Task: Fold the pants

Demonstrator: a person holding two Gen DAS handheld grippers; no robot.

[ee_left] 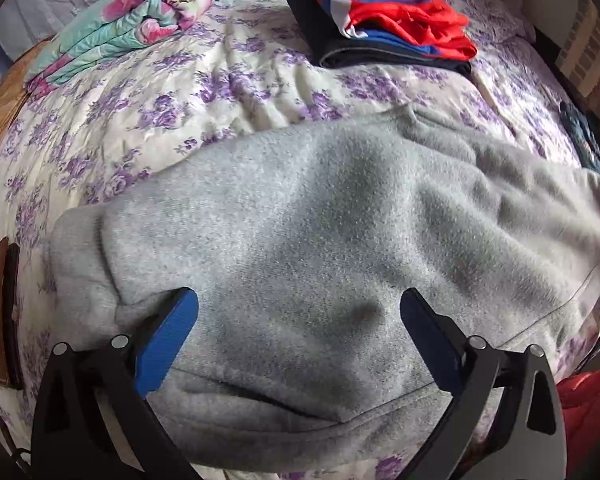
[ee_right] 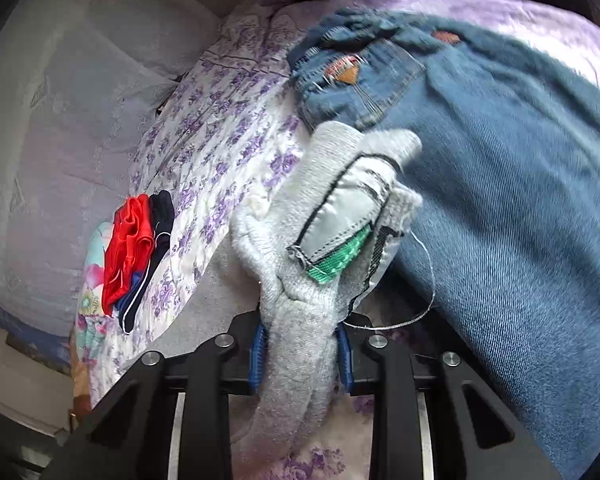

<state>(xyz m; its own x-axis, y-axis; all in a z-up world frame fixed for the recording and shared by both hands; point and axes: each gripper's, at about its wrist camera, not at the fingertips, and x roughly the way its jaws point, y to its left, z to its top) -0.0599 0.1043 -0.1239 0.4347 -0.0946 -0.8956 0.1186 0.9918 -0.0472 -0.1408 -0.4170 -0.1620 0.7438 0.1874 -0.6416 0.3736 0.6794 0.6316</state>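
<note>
Grey fleece pants (ee_left: pixel 300 240) lie spread across the flowered bedsheet (ee_left: pixel 148 92). My left gripper (ee_left: pixel 299 320) is open, its blue fingers (ee_left: pixel 168 336) hovering over the near edge of the grey fabric, holding nothing. In the right wrist view my right gripper (ee_right: pixel 300 356) is shut on a bunched end of the grey pants (ee_right: pixel 300 300). The waistband is turned out, showing a silver lining and a green tag (ee_right: pixel 340 260).
A folded pile of red, blue and black clothes (ee_left: pixel 384 24) lies at the far side of the bed, also in the right wrist view (ee_right: pixel 136 256). Blue jeans (ee_right: pixel 520 200) lie right beside the right gripper. A rolled floral quilt (ee_left: pixel 132 24) lies far left.
</note>
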